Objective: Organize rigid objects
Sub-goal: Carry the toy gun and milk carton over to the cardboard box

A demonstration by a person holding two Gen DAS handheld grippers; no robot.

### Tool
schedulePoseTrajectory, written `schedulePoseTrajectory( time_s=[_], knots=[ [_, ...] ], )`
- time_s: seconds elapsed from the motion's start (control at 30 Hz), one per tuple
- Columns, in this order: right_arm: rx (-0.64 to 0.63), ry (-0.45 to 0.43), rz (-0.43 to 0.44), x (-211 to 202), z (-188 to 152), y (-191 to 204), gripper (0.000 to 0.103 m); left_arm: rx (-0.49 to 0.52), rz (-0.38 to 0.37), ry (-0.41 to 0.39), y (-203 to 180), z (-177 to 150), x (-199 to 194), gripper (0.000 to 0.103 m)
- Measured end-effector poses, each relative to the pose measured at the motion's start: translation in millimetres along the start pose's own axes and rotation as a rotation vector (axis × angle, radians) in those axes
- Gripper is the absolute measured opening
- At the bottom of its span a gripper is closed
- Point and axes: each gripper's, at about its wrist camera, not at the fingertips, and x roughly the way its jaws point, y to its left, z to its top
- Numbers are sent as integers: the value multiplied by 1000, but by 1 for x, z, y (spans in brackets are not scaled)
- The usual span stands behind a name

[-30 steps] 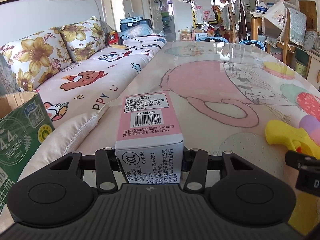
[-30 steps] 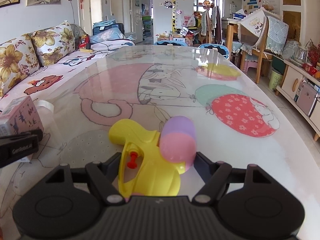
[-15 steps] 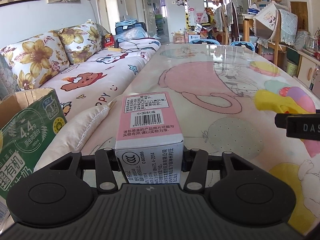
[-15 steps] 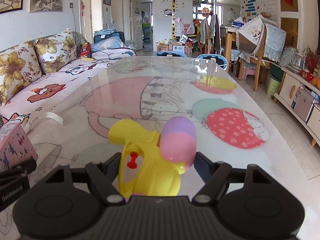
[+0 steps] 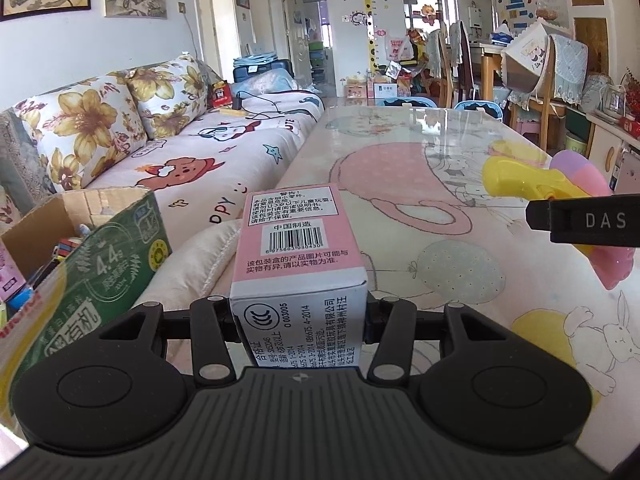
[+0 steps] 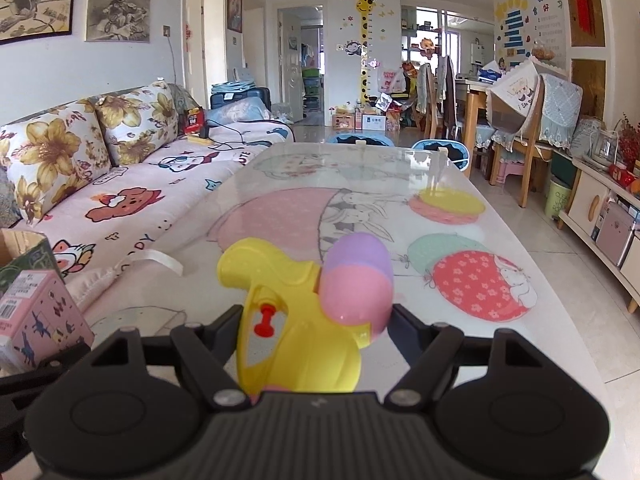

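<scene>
Glossy tabletop printed with rabbits, a pink umbrella and balloons, filling the centre of the frame. Along the left, a sofa under a cartoon-print cover, with two yellow-flowered cushions against its back. On the far wall at upper centre, a giraffe height chart; at right, wooden chairs draped in cloth.

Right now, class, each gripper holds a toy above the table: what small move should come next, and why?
Probably carry the pink box in the left gripper leftwards over the open green carton: the carton already holds toys, and the box is gripped and off the table.
</scene>
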Motion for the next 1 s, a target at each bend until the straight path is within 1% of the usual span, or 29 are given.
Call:
schedulePoseTrajectory(
  time_s=[0.23,0.67,1.0],
  knots=[
    [-33,-25,40,-25,-3,28,77,-19,19,-13,7,0,-10,60],
    [-58,-53,151,-71,-12,78,77,-43,63,-54,18,4,-26,60],
    [-61,-83,215,-100,-7,106,77,-66,103,-80,27,3,-42,60]
  ],
)
